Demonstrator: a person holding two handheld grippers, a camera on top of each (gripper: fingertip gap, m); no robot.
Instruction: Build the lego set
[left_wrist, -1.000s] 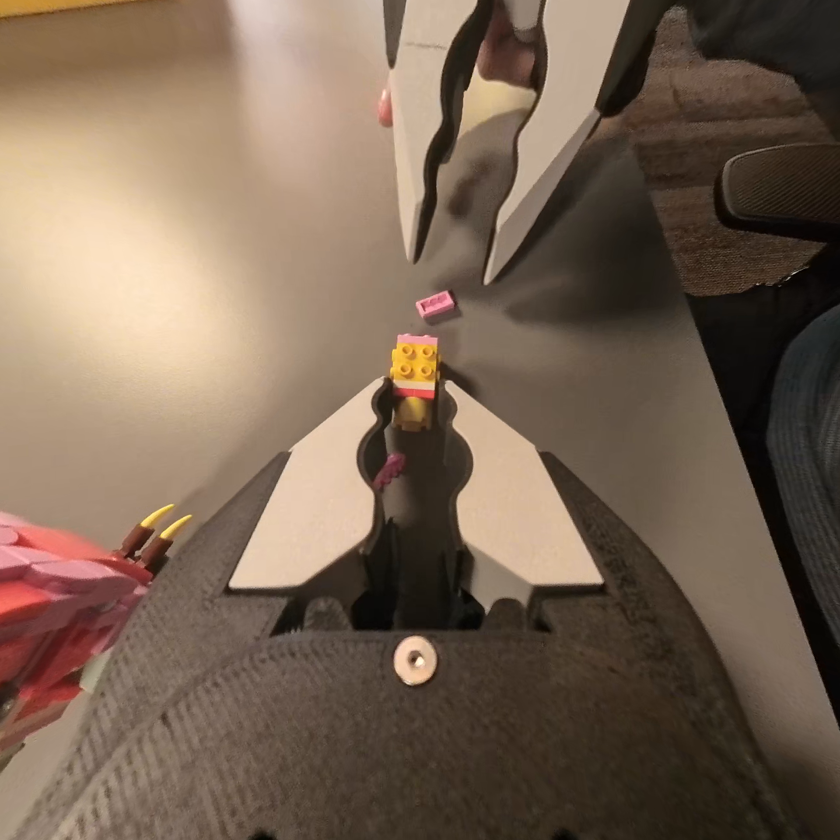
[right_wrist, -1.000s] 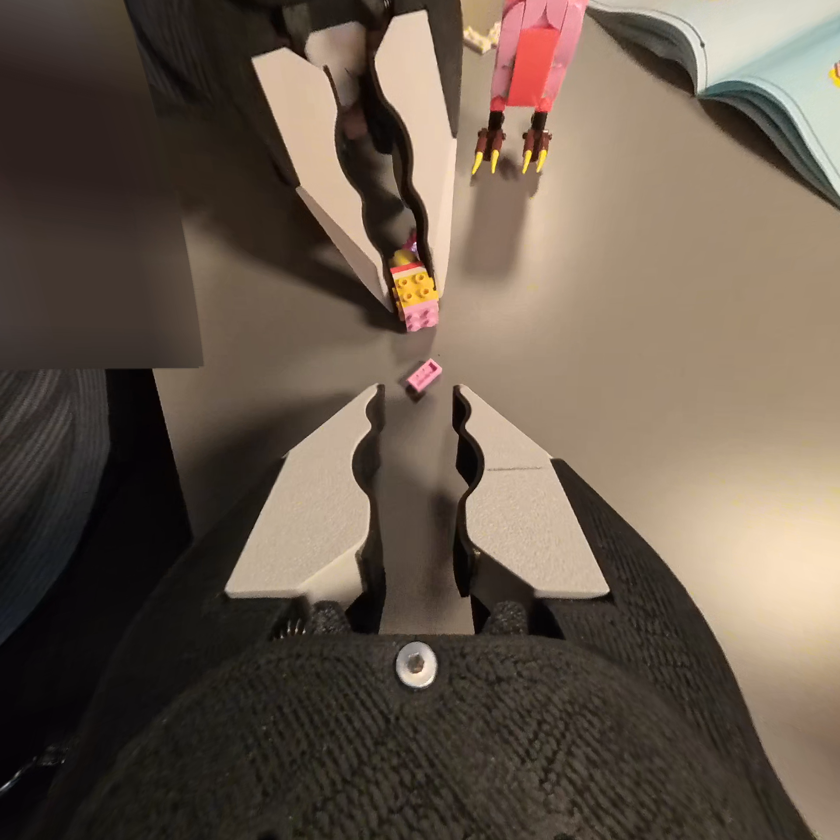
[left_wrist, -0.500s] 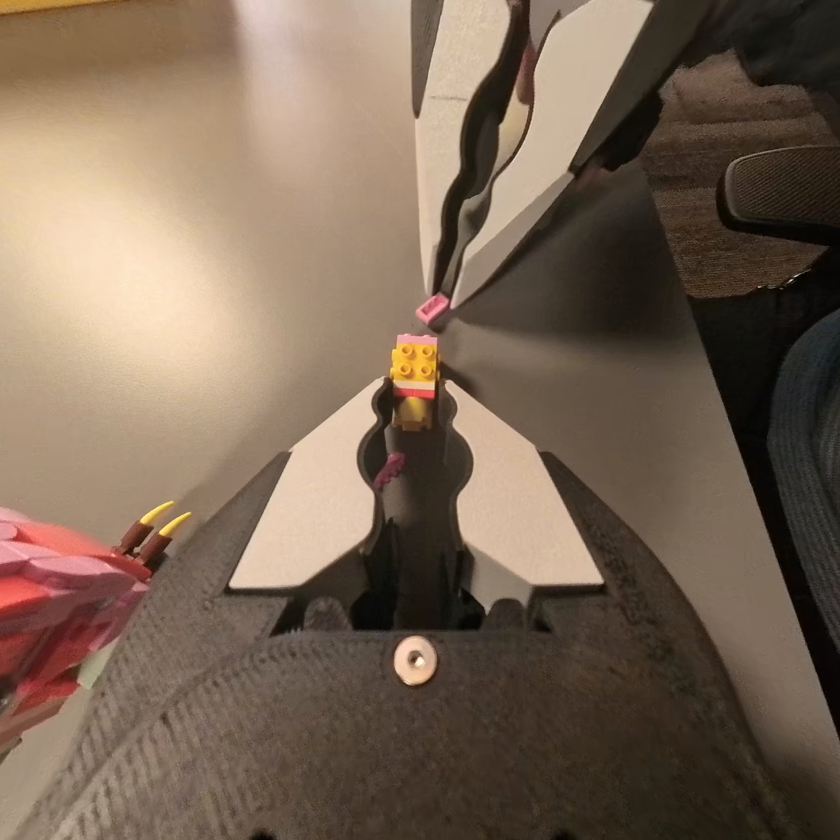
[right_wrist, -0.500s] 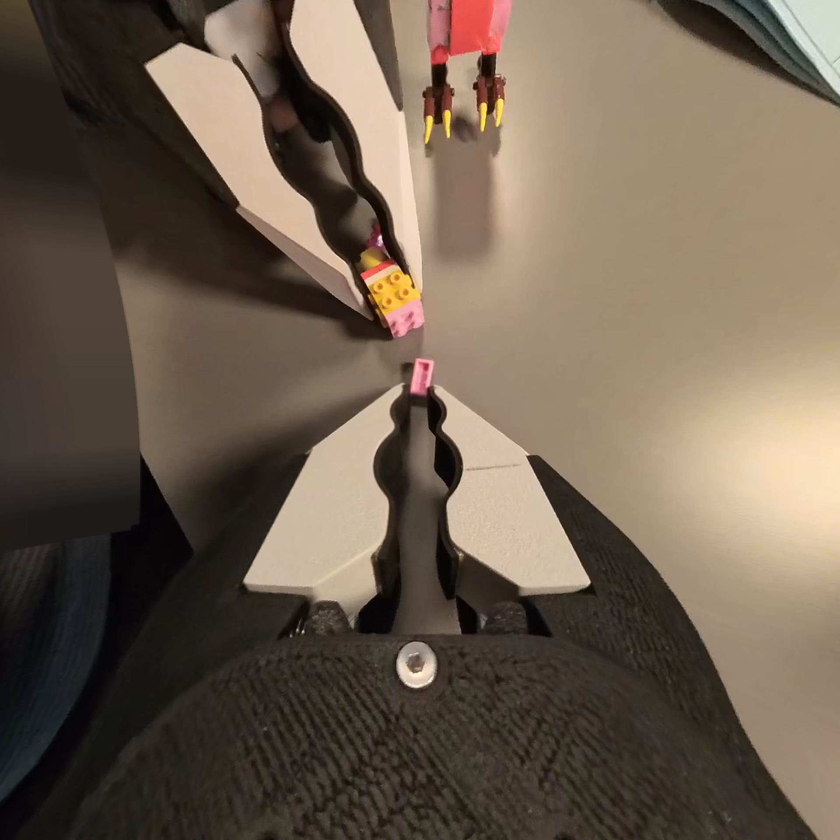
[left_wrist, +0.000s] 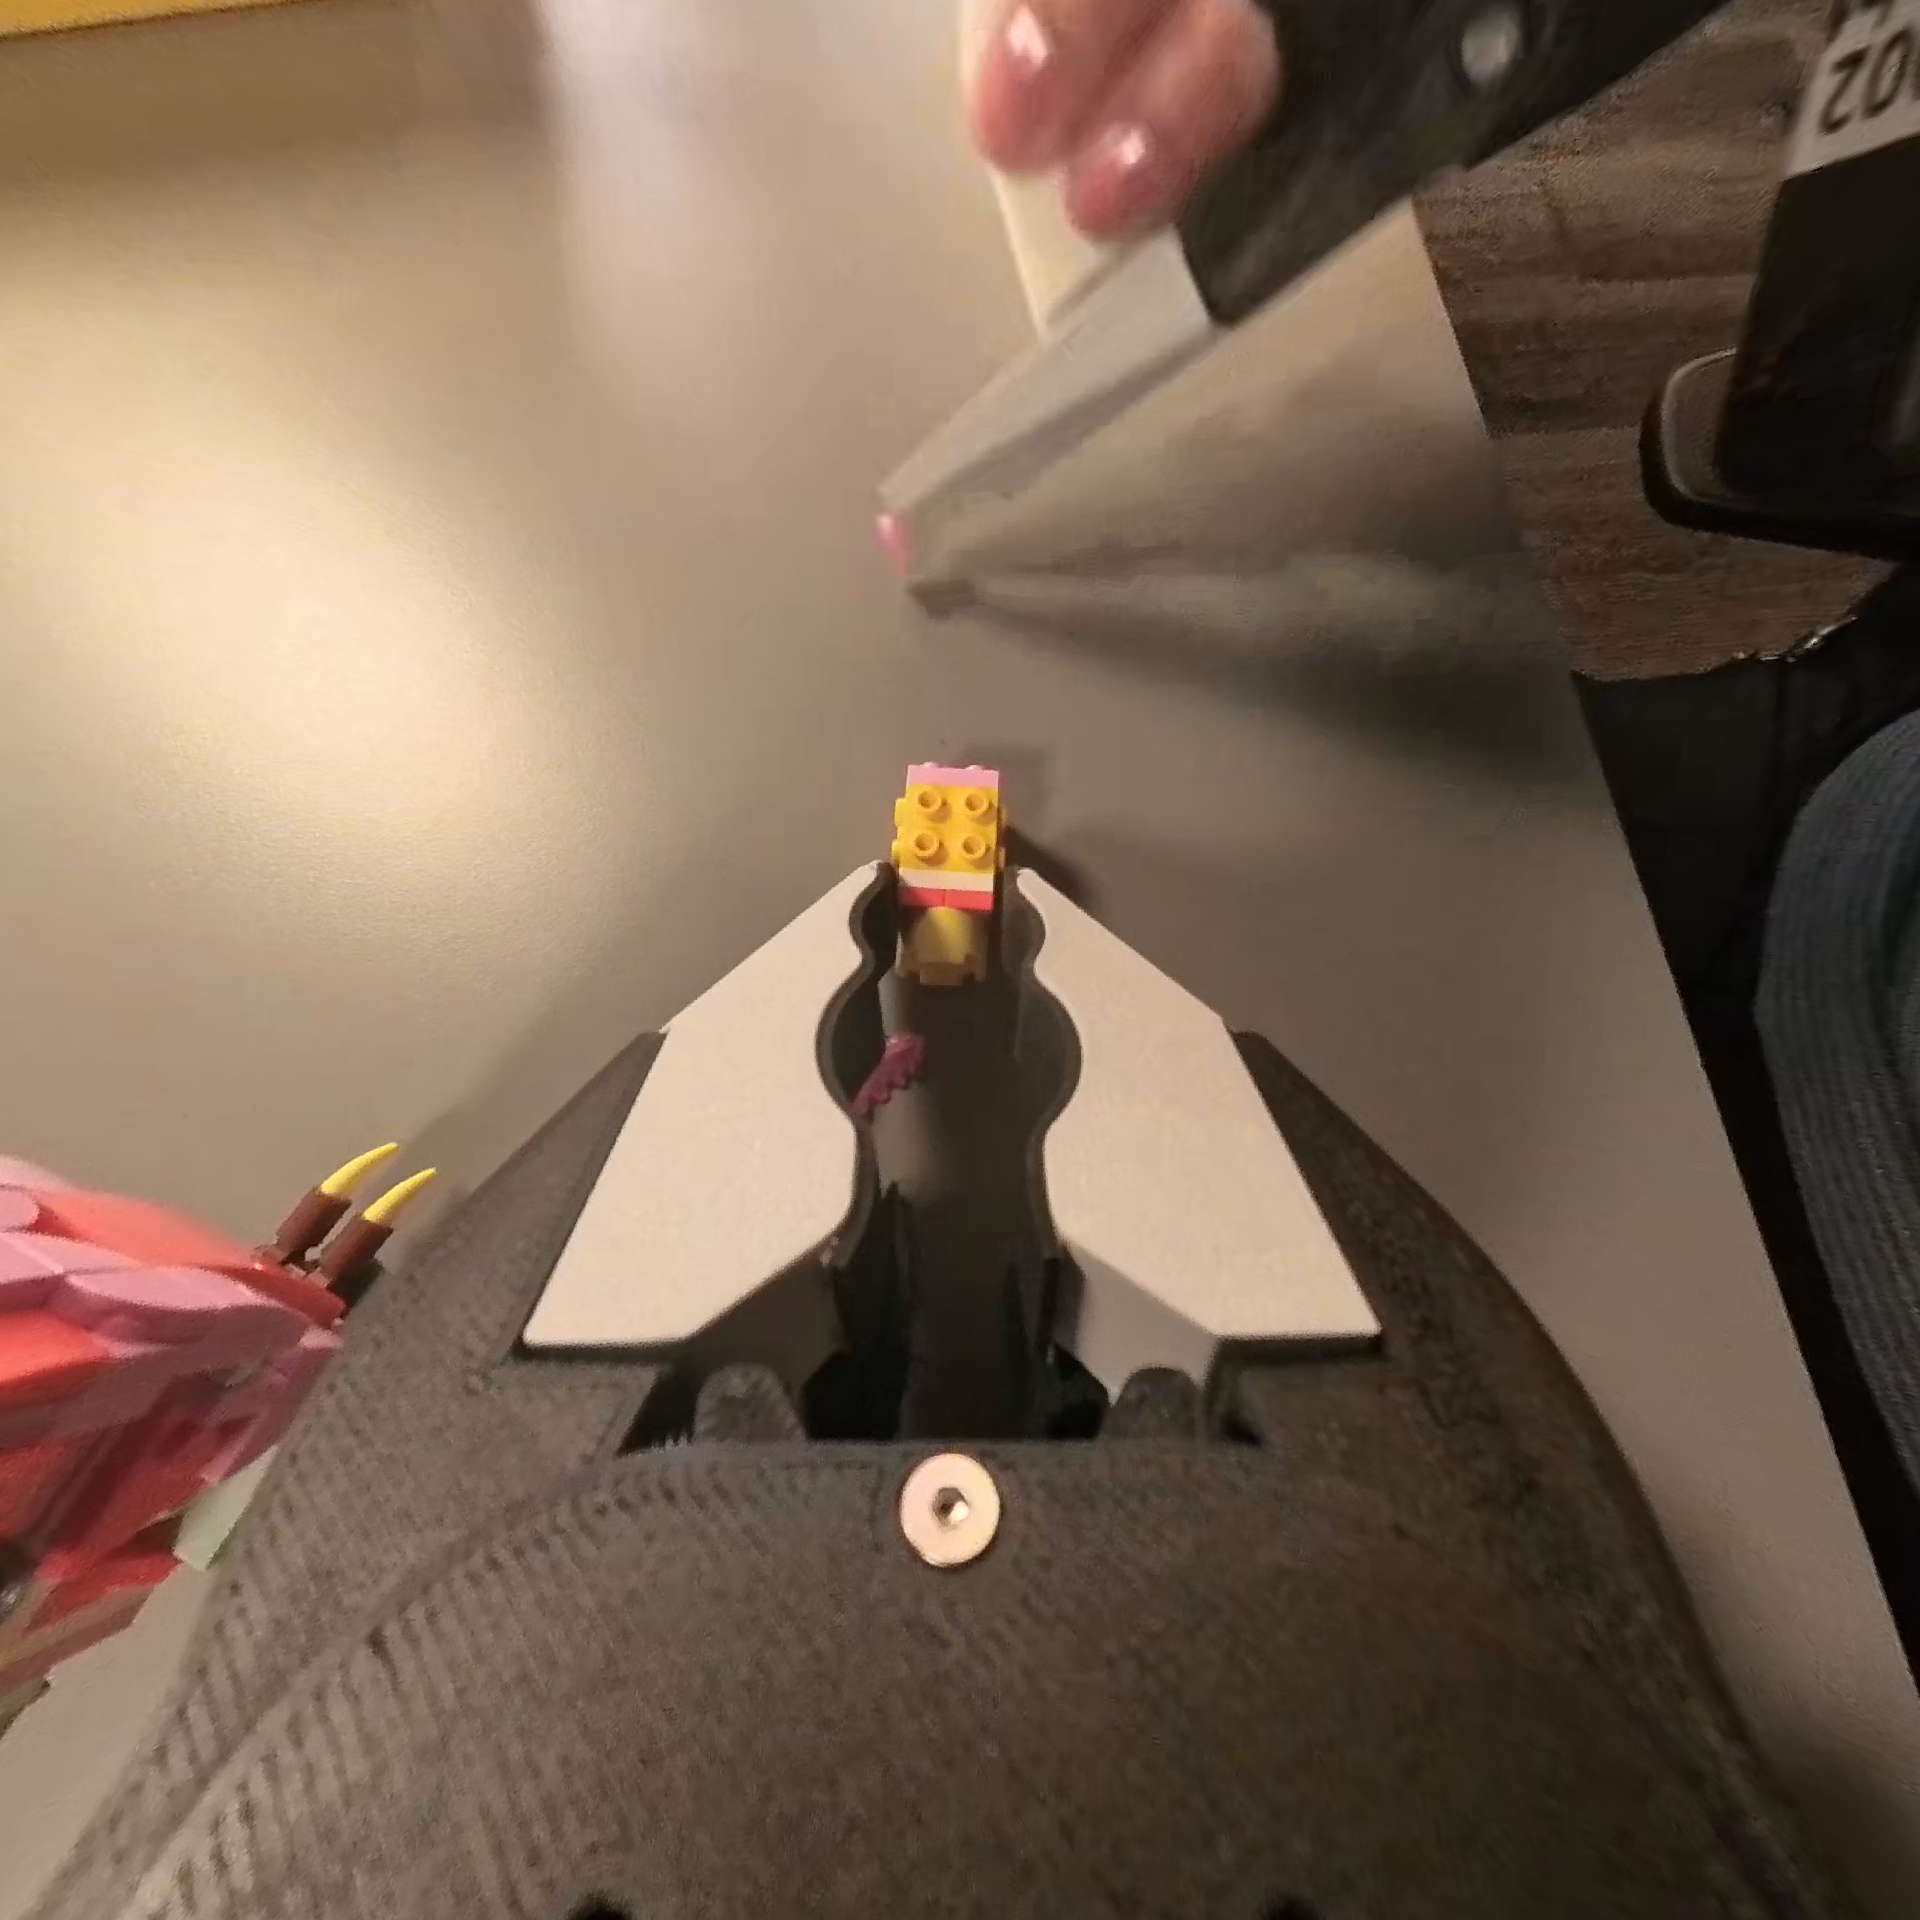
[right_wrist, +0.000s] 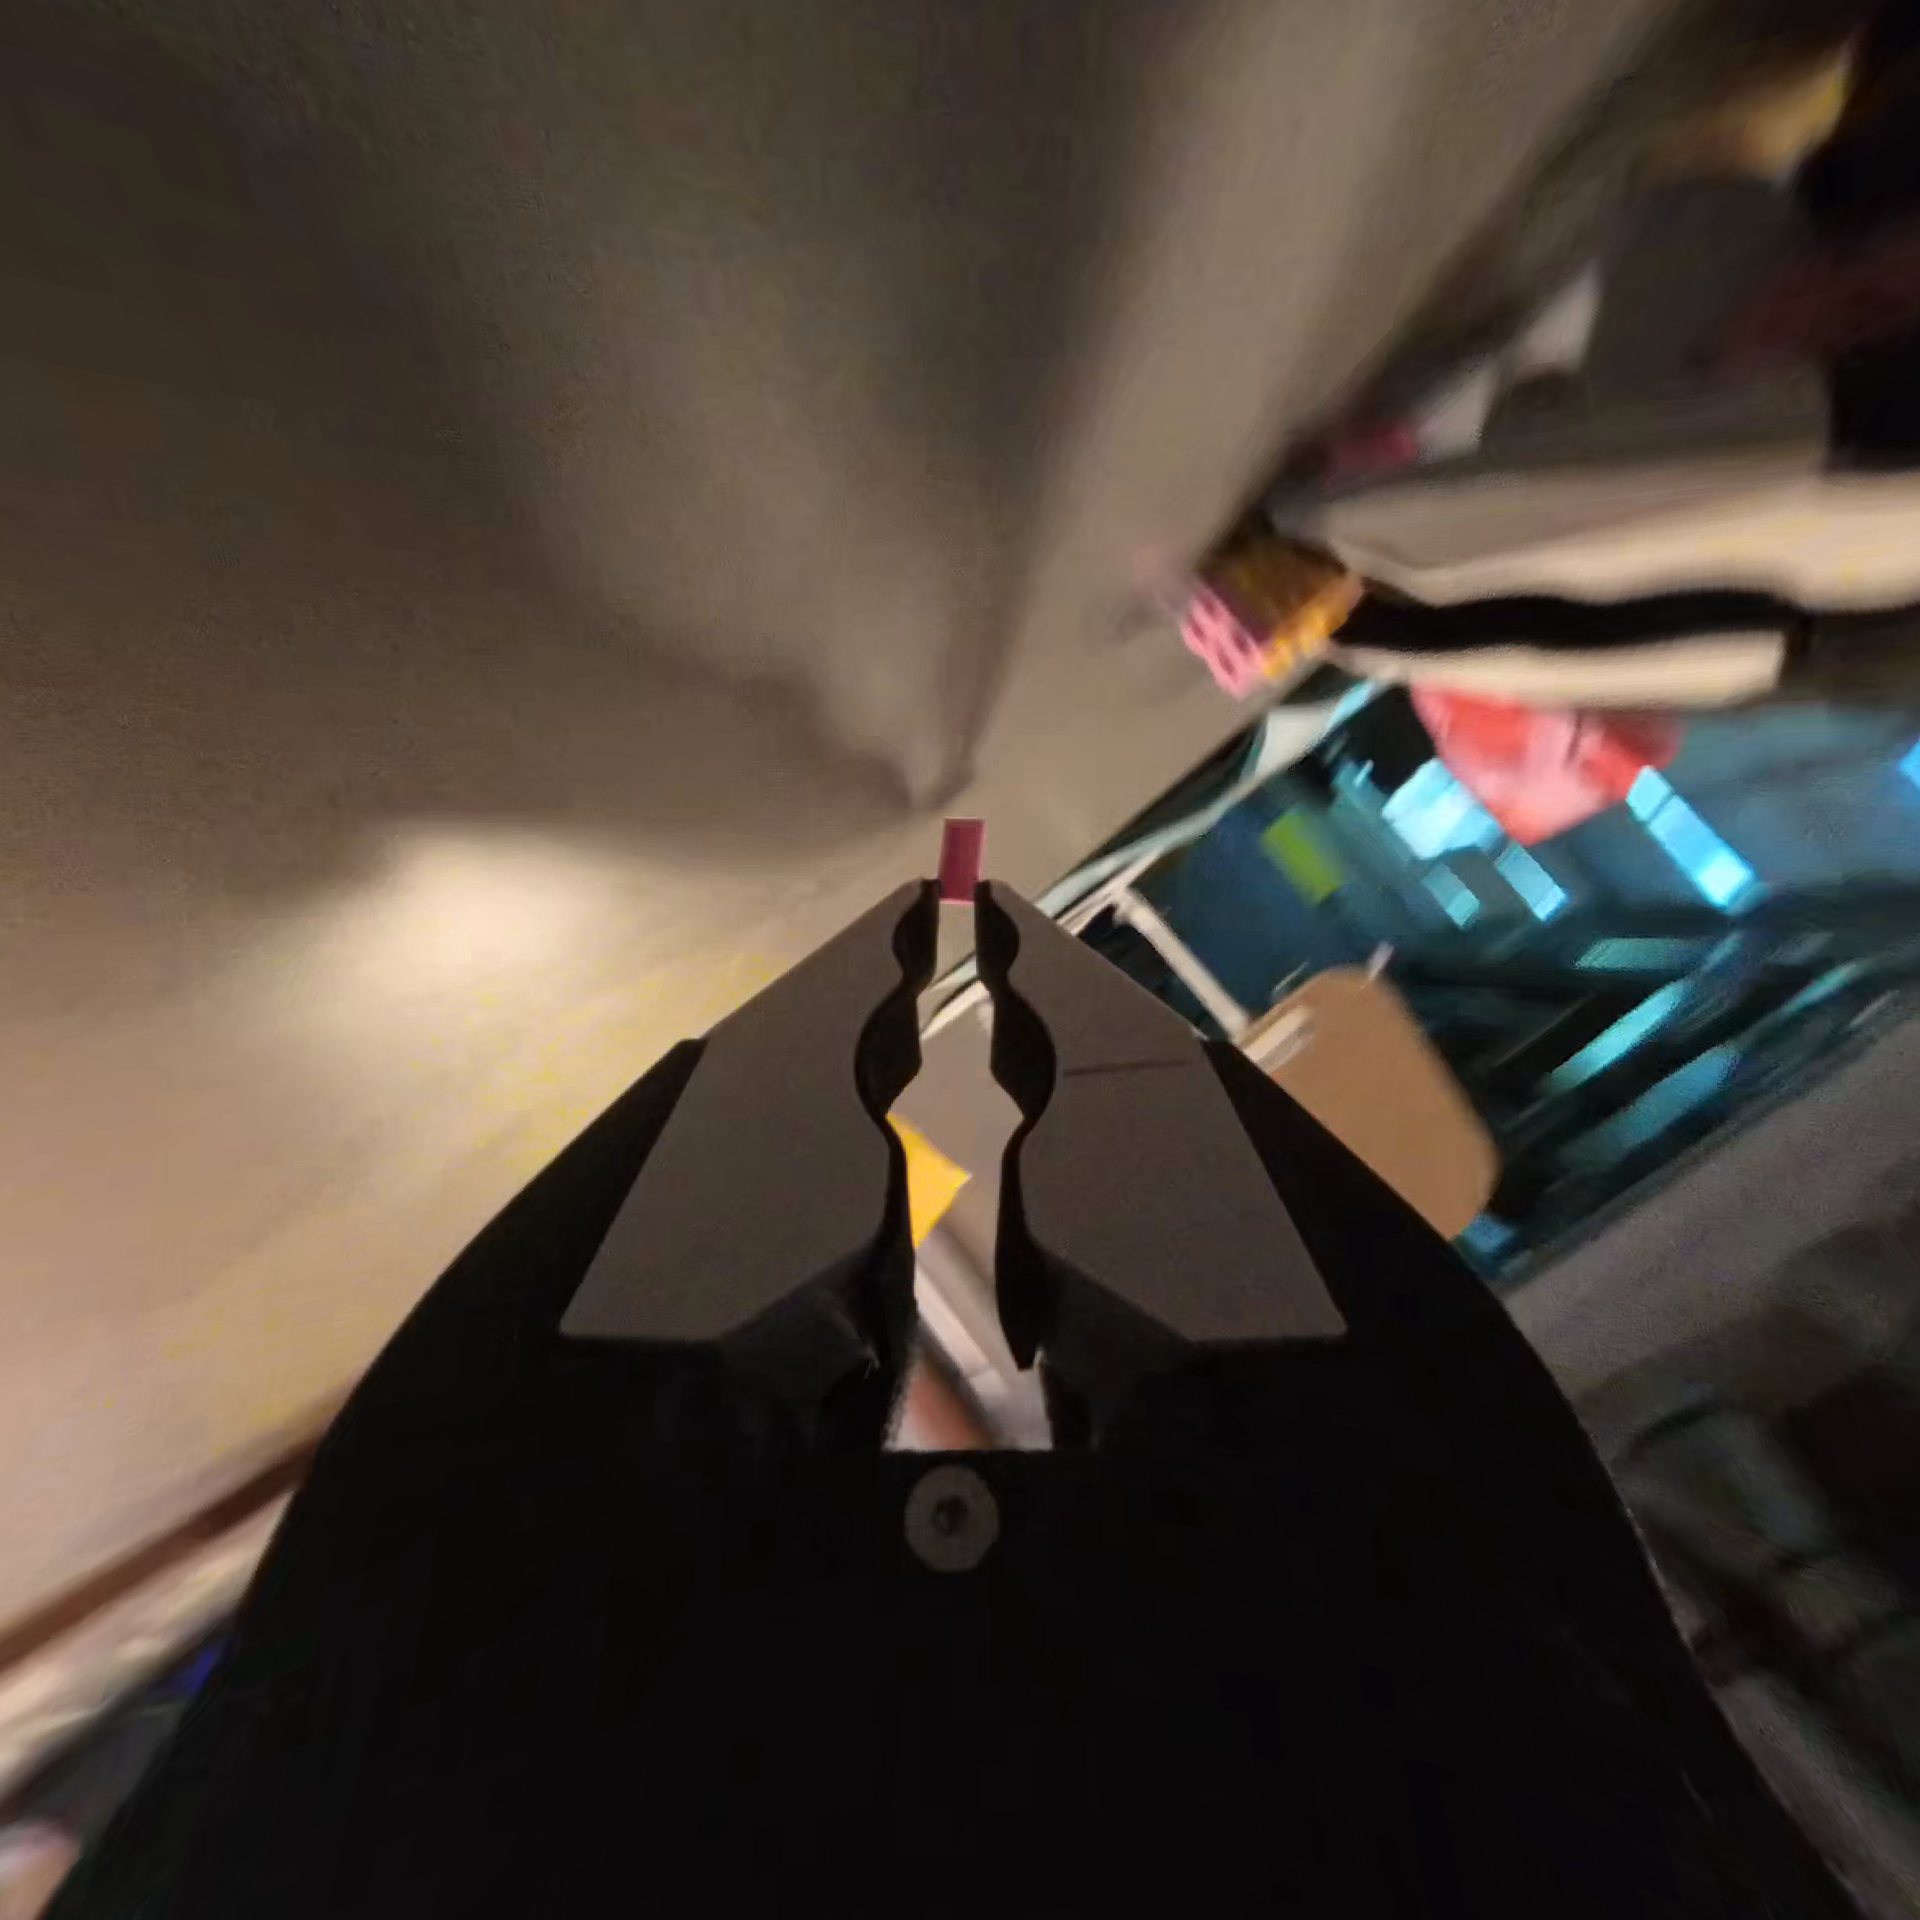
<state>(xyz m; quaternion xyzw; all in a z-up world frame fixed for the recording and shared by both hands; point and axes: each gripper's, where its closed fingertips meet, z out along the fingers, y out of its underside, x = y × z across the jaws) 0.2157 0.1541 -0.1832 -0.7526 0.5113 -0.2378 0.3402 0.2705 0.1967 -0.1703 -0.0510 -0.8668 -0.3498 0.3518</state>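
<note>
My left gripper (left_wrist: 948, 883) is shut on a small brick assembly (left_wrist: 948, 847) of yellow, pink, white and red bricks, held low over the grey table (left_wrist: 416, 520). A purple feathery piece (left_wrist: 891, 1081) shows between the fingers behind it. My right gripper (right_wrist: 958, 885) is shut on a small pink brick (right_wrist: 961, 857) that sticks out past its fingertips. In the left wrist view the right gripper (left_wrist: 914, 540) hangs tilted above the table, the pink brick (left_wrist: 894, 535) at its tip. The right wrist view is blurred and rolled; the left gripper's assembly (right_wrist: 1262, 613) shows at upper right.
A red and pink brick model with brown and yellow claws (left_wrist: 156, 1382) lies at the left. A hand (left_wrist: 1101, 94) holds the right gripper. The table's right edge (left_wrist: 1662, 987) borders a dark chair (left_wrist: 1766, 436) and a person's clothing (left_wrist: 1849, 1039). Spacing between my two grippers at the tips: around 8 cm.
My right gripper closed on the small pink brick lying on the table, lifted it off and swung up and sideways. My left gripper kept still with its assembly.
</note>
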